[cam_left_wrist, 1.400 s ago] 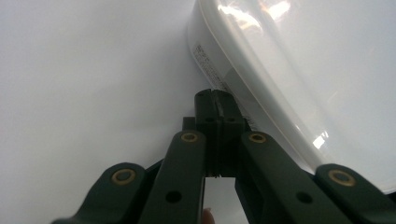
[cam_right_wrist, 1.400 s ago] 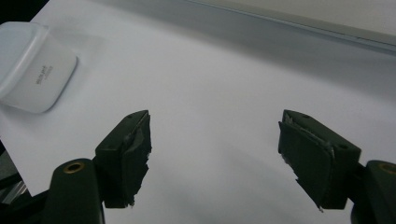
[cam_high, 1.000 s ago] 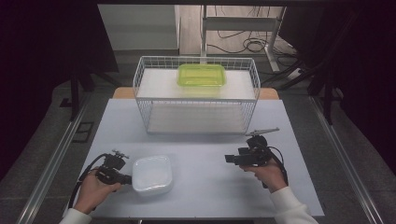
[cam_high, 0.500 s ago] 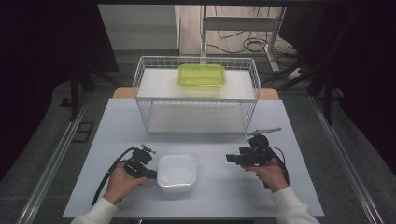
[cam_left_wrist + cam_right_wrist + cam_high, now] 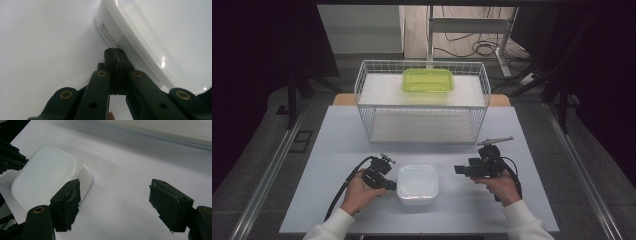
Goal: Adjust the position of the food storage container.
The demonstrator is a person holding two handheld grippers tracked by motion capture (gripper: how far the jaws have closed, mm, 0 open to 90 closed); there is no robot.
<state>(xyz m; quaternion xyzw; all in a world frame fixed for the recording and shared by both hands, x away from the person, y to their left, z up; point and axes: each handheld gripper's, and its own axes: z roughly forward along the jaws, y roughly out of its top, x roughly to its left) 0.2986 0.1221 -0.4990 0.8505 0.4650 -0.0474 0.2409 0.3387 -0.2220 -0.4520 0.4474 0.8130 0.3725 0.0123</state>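
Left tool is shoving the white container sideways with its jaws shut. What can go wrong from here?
1. The shut left tool touches the white container low on its side wall, off-centre; the container may spin rather than slide straight.
2. The lid overhangs the wall; the tips could ride up under its rim and pop it.
3. The right tool waits open on the container's far side; further pushing could drive the container into one jaw instead of between them.

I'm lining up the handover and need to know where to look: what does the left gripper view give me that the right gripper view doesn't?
Left gripper view: the left gripper shut, its tips at the side wall of the white lidded container, beside a printed label.
Right gripper view: the right gripper open above the table, nothing between its jaws.
Both show the container and table.
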